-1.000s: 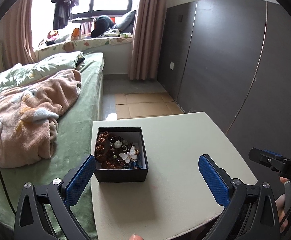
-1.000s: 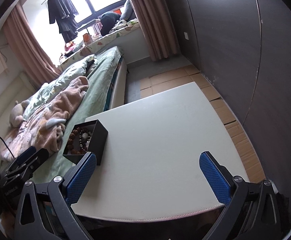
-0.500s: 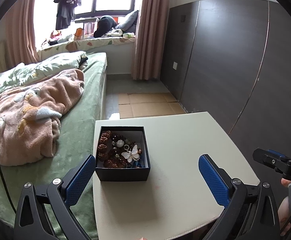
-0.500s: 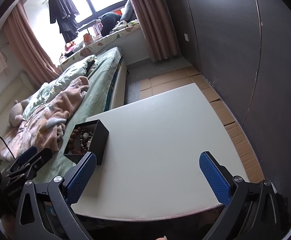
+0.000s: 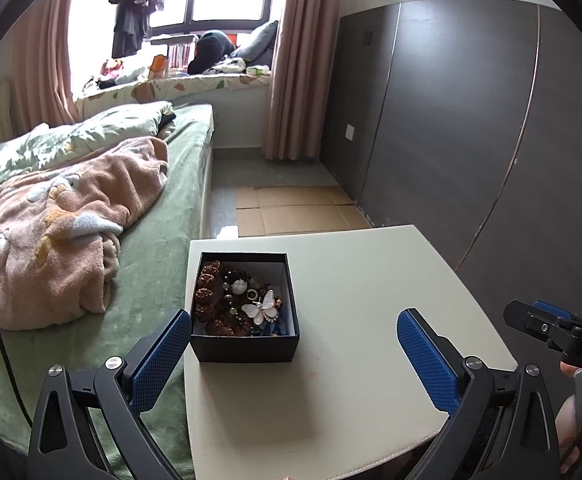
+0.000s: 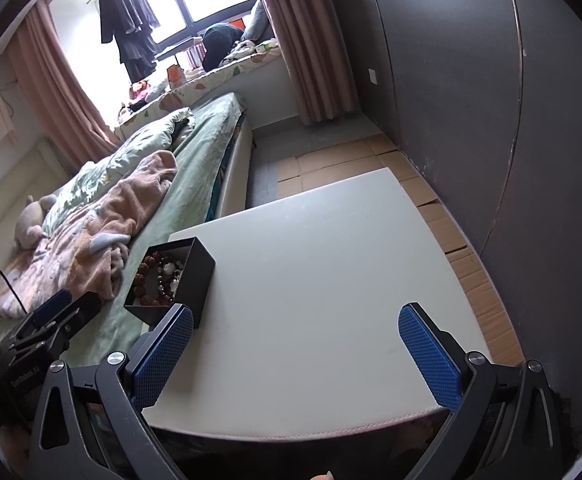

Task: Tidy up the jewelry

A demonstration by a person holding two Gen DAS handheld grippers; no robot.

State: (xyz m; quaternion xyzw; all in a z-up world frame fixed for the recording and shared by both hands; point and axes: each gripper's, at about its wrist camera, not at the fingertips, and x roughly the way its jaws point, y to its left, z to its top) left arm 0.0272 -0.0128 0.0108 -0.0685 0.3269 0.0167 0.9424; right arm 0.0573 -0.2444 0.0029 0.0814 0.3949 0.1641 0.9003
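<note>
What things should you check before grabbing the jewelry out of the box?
1. Black box open, no lid: ok.
2. Jewelry visible inside, butterfly brooch on top: ok.
3. Left gripper open and empty: ok.
4. Right gripper open and empty: ok.
5. Bare spot on the white table for laying pieces: ok.
6. Beads untangled: cannot tell.

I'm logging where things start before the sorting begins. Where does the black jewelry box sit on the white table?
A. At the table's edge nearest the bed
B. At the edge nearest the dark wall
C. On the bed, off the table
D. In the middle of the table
A: the black jewelry box stands on the white table along the side that borders the green bed, far from the dark wall.
</note>
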